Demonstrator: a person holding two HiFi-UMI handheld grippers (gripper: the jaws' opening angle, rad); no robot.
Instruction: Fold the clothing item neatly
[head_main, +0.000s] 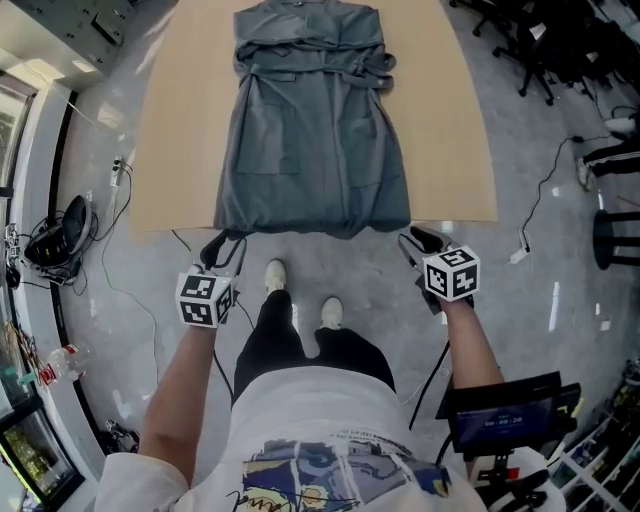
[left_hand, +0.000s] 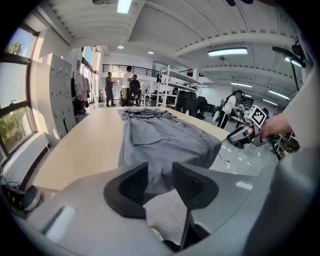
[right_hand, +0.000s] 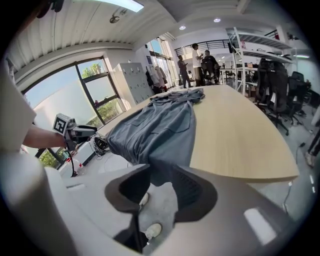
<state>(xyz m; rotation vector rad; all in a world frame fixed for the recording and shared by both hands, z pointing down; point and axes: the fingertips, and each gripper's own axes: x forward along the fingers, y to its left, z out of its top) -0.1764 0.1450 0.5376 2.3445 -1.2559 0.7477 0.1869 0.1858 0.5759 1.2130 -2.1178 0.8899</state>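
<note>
Hovering off the near edge of the table (head_main: 185, 150), the left gripper (head_main: 224, 244) and right gripper (head_main: 414, 239) are holding jaws spread and empty by the hem of the grey robe (head_main: 315, 130). A cable (head_main: 541, 196) is trailing across the floor at right.

One grey garment (head_main: 315, 150), one table (head_main: 180, 130), two grippers (head_main: 222, 246) (head_main: 420, 240), two shoes (head_main: 274, 275) (head_main: 331, 312)

Garment (head_main: 318, 130) on table (head_main: 180, 130), overhanging near edge

The person held the left gripper (head_main: 222, 247) and the right gripper (head_main: 419, 240) out low in front, angled downward. Each one's jaws stood apart, pressing on nothing.
</note>
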